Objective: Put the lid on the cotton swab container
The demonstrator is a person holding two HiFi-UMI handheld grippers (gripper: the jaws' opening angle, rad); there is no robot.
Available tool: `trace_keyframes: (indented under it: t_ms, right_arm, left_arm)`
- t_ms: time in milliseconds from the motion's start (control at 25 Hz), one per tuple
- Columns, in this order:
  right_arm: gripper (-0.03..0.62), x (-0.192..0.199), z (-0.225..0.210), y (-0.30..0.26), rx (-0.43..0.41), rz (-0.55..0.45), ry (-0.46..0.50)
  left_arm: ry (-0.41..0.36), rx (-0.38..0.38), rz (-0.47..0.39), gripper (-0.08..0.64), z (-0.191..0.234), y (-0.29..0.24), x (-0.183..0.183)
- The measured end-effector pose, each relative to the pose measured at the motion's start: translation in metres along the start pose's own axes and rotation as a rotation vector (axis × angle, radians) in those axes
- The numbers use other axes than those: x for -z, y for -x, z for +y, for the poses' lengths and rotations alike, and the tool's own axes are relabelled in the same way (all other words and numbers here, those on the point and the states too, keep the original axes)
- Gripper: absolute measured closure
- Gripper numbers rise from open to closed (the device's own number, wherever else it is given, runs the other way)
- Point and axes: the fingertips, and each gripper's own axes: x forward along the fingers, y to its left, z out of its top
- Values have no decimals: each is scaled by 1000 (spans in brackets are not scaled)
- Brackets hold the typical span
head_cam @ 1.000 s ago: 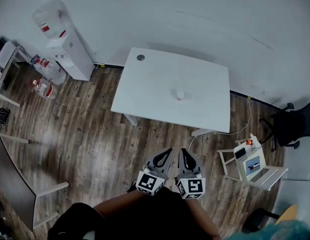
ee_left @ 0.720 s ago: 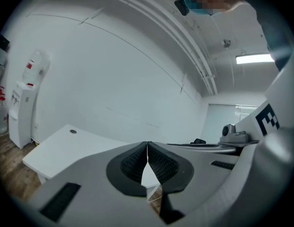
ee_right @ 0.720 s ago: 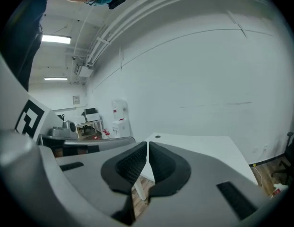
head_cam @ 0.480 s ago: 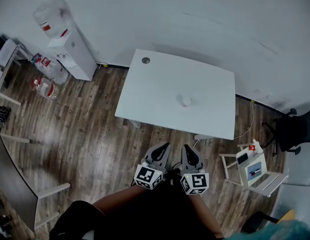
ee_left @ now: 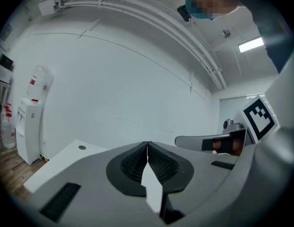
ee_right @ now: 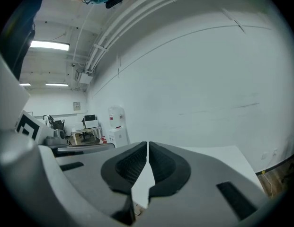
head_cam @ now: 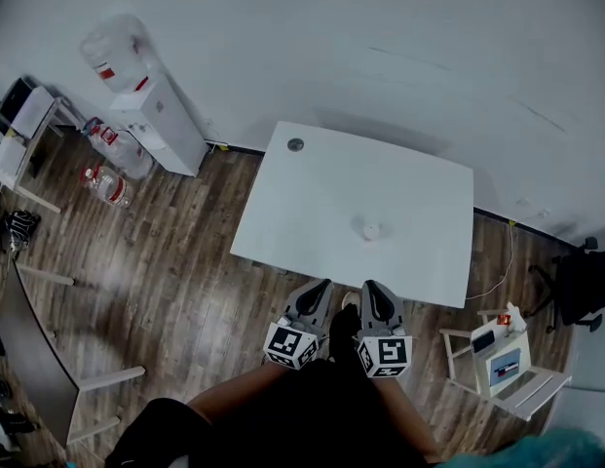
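Ahead, container (head_cam: 371,230) well inside table (head_cam: 321,183) edges.

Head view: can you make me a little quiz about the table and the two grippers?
1. True or false: the left gripper and the right gripper are both shut.
2. What stands on the white table? A) a small white container B) a red cup C) a banana
3. Fill in: the water dispenser stands against the ____.
Key: 1 true; 2 A; 3 wall.
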Motion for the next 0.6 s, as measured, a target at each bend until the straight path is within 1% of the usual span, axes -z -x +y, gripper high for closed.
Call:
trace_keyframes:
  t_ms: [200,360,520,600]
  right_arm:
    - [558,-16,-51,-33,-44,23,1]
    - [558,-12,-91,-62,-51,51,-15]
    - [558,1,-132,-87,-64,77,-32]
    - [558,5,-146,-99,-74,87,-30]
  left_arm:
    - [-26,-9,59,546,4,-67,9]
    - [-42,16,107,546,12,-112,24]
    - [-101,47,153,546,11,-156,53]
    - [-119,41,180,546,14,-171,63]
